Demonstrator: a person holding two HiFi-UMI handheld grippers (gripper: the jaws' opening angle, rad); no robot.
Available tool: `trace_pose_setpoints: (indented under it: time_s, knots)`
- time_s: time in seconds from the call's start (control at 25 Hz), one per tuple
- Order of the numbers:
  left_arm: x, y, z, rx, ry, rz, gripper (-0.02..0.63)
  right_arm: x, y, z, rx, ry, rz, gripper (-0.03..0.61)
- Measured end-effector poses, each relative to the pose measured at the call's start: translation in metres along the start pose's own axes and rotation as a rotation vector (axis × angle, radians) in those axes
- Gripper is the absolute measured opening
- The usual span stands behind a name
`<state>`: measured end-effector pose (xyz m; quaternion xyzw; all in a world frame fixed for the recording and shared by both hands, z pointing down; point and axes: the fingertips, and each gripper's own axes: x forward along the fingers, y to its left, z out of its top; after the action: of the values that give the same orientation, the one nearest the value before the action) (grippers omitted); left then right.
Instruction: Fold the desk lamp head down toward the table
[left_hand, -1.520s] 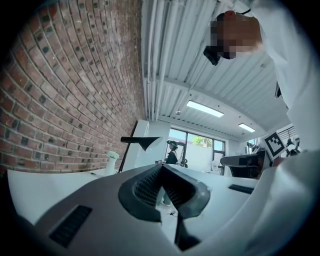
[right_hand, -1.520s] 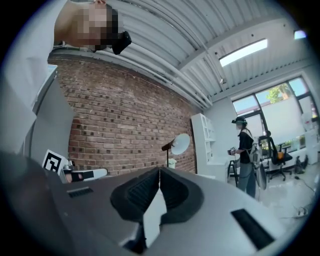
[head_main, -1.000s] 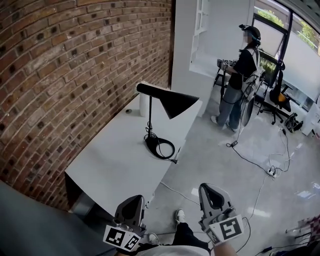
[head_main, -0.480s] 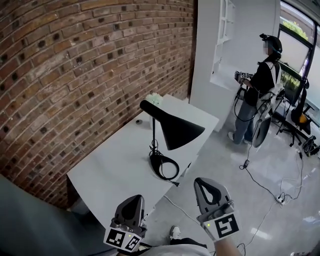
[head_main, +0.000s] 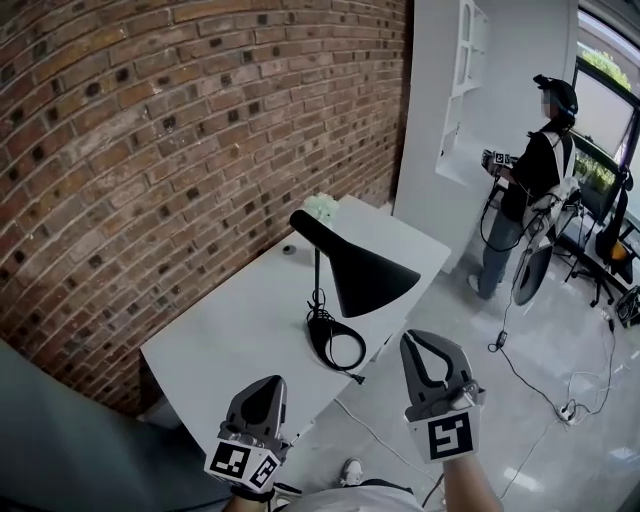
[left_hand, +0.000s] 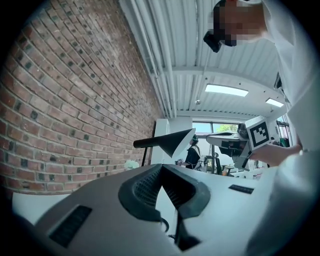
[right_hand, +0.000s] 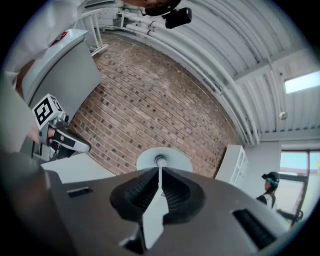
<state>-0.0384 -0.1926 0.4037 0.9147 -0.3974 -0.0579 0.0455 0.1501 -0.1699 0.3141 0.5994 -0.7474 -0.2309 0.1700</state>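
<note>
A black desk lamp stands on the white table (head_main: 225, 335), with its cone shade (head_main: 365, 282) tilted out over the table's right edge, a thin stem (head_main: 317, 285) and a ring base (head_main: 336, 347) with a coiled cord. My left gripper (head_main: 266, 386) hovers at the table's near corner, shut and empty. My right gripper (head_main: 426, 342) is just right of the base and below the shade, also shut with nothing held. The left gripper view has the shade (left_hand: 175, 141) ahead above my left gripper (left_hand: 161, 167). The right gripper (right_hand: 160, 169) looks into the shade's open mouth (right_hand: 176, 156).
A brick wall (head_main: 170, 150) runs along the table's far side. A small white flower-like thing (head_main: 320, 207) and a small round item (head_main: 288, 249) sit near the table's far end. A person (head_main: 535, 170) stands at the back right, with cables (head_main: 545, 385) on the floor.
Both grippers have come closer to the lamp. The right one has risen and rolled, and now sits beside the base under the shade.
</note>
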Motion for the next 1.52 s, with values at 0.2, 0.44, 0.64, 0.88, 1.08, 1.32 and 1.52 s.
trace_pose_setpoints:
  time_s: [0.2,0.44,0.64,0.88,1.08,1.32,1.52]
  knots:
    - [0.019,-0.002,0.002,0.024,0.015,-0.014,0.008,0.010,-0.010,0.004,-0.174,0.022,-0.002,0.020]
    - [0.037,-0.013,0.009,0.050,0.013,-0.037,0.008,0.020,-0.020,0.007,-0.374,0.035,-0.016,0.033]
    - [0.048,-0.020,0.016,0.077,0.012,-0.052,0.008,0.030,-0.024,0.007,-0.506,0.023,-0.002,0.112]
    - [0.062,-0.024,0.019,0.082,0.015,-0.060,0.008,0.049,-0.027,0.007,-0.643,0.008,0.047,0.150]
    - [0.067,-0.027,0.021,0.084,0.010,-0.051,0.008,0.061,-0.023,0.002,-0.724,-0.006,0.102,0.166]
    - [0.068,-0.019,0.013,0.045,0.016,-0.030,0.008,0.062,-0.014,-0.006,-0.740,-0.019,0.140,0.166]
    - [0.071,-0.019,0.011,0.041,0.015,-0.016,0.008,0.058,-0.002,-0.016,-0.746,-0.022,0.201,0.164]
